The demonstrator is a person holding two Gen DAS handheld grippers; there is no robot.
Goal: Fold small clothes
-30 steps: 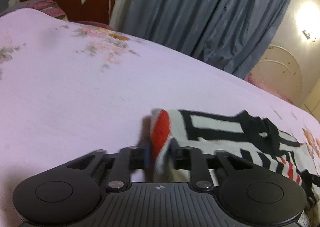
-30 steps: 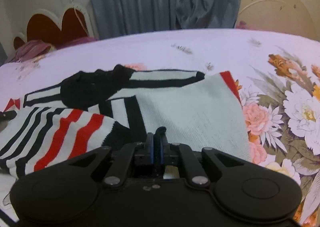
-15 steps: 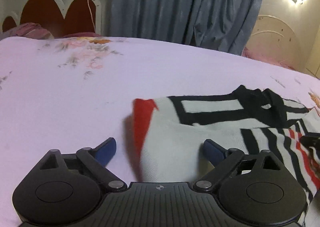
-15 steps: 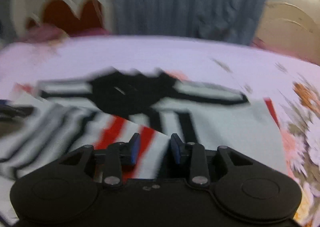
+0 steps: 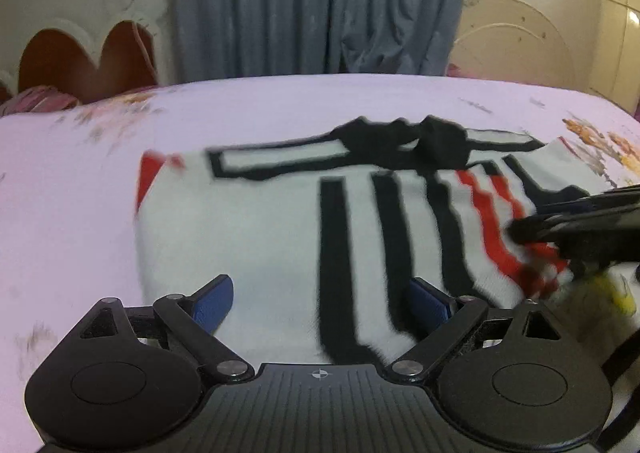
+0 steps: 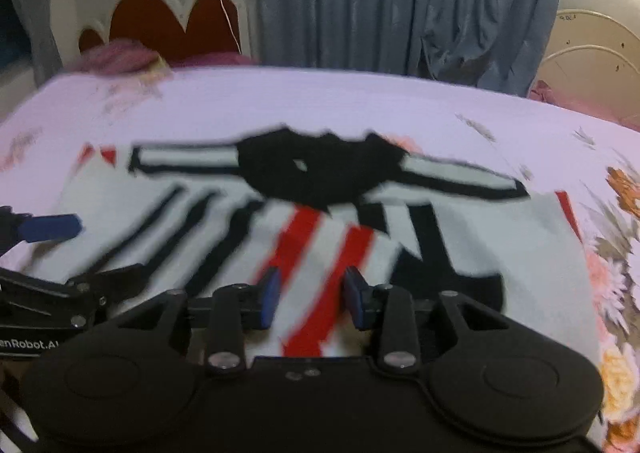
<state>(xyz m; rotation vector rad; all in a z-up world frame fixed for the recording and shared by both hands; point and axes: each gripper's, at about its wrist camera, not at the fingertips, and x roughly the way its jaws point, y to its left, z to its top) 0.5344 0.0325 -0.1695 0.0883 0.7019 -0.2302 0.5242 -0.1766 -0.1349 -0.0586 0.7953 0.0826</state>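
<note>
A small white knit garment (image 5: 260,229) with black and red stripes and a black collar lies partly folded on the bed; it also shows in the right wrist view (image 6: 460,245). My left gripper (image 5: 320,299) is open and empty, just above the garment's near edge. My right gripper (image 6: 314,293) is open and empty over the red-striped sleeve (image 6: 308,253). The right gripper also shows at the right in the left wrist view (image 5: 576,229). The left gripper's blue pad (image 6: 48,227) shows at the left in the right wrist view. Both views are blurred.
The bed has a pale pink sheet (image 5: 68,213) with flower prints (image 6: 616,273) at the right. A red and white headboard (image 6: 176,17) and grey-blue curtains (image 5: 320,1) stand behind. A pink pillow (image 6: 116,59) lies at the bed's head.
Both grippers were shut on the garment's edges a second ago. They have let go and opened, and both have drawn back toward the near side of the garment.
</note>
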